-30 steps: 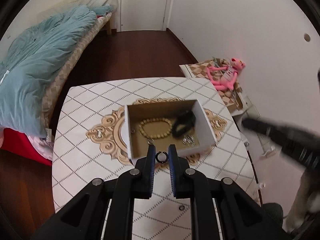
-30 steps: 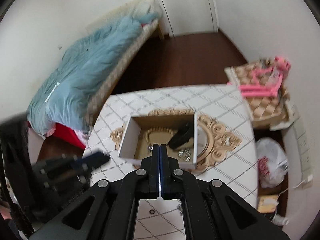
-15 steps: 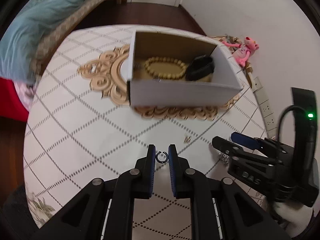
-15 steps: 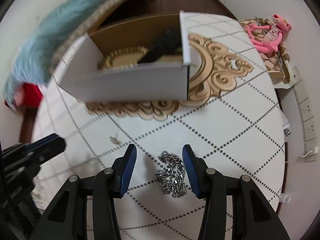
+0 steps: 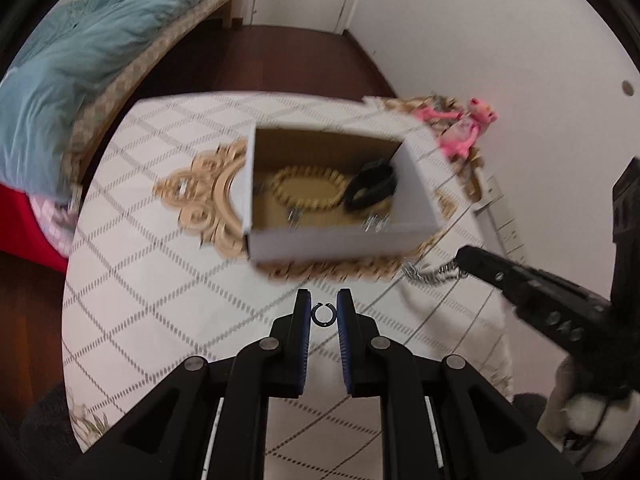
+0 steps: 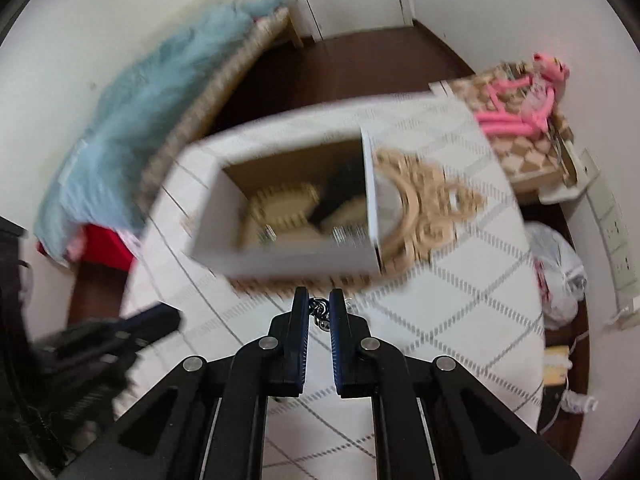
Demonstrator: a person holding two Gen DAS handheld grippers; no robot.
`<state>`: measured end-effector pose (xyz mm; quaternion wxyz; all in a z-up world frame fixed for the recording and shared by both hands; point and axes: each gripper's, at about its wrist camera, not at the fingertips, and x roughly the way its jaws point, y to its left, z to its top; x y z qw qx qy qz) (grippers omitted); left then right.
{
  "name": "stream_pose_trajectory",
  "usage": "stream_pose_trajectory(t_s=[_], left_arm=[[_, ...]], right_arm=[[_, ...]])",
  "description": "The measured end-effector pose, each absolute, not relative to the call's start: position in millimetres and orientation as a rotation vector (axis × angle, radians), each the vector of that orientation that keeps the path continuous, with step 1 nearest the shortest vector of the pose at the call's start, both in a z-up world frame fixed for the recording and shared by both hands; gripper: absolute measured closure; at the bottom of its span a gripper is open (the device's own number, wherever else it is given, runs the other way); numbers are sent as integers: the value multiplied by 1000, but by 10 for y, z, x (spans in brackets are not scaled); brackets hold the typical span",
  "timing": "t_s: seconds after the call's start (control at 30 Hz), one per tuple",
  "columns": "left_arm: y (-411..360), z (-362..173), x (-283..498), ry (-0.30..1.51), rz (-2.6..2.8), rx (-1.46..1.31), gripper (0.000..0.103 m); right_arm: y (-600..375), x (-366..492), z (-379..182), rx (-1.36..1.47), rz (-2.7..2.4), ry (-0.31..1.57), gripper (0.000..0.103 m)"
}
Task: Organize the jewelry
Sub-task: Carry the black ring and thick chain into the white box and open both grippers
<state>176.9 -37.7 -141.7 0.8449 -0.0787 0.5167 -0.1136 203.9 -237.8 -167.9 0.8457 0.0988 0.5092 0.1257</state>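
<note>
Silver chain hangs pinched between the 2 fingers of the right tool, so that tool is clenched on it. Half a second ago the chain lay flat on the bench with the right tool's fingers spread wide on both sides of it. Now the fingers have closed and the chain is lifted; from the left camera it dangles from the right tool's tip above the bench. That looks like the pick-up is done, and the next job is likely carrying it to the box.

Ahead of the right tool, a bit up and left, sits the white cardboard box. Inside it are a tan bead bracelet, a black band and some small shiny bits that are too blurry to name.

Between the fingers of the left tool sits a small dark ring. The fingers are close on each side of it, and it has stayed there for the last second, so the left tool seems to be gripping it. The box is straight ahead of this tool too.

Both pictures are smeared, so both tools are moving fast. The chain is floppy and could swing or slip, so a slow move over the box wall would be safer.

Far ahead are a bed with a blue blanket and a pink toy.
</note>
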Motion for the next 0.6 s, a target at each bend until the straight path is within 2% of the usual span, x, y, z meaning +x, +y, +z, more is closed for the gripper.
stream_pose_trajectory(t_s=[0.23,0.6], left_arm=[[-348,-1065,2263,1053,-269,-161,93],[-373,-1247,2988,1120,-263,-127,92]], right_arm=[[-2211,2535,-1038,213,315,984,93],[-2110,3420,-1434,245,306,1126,93]])
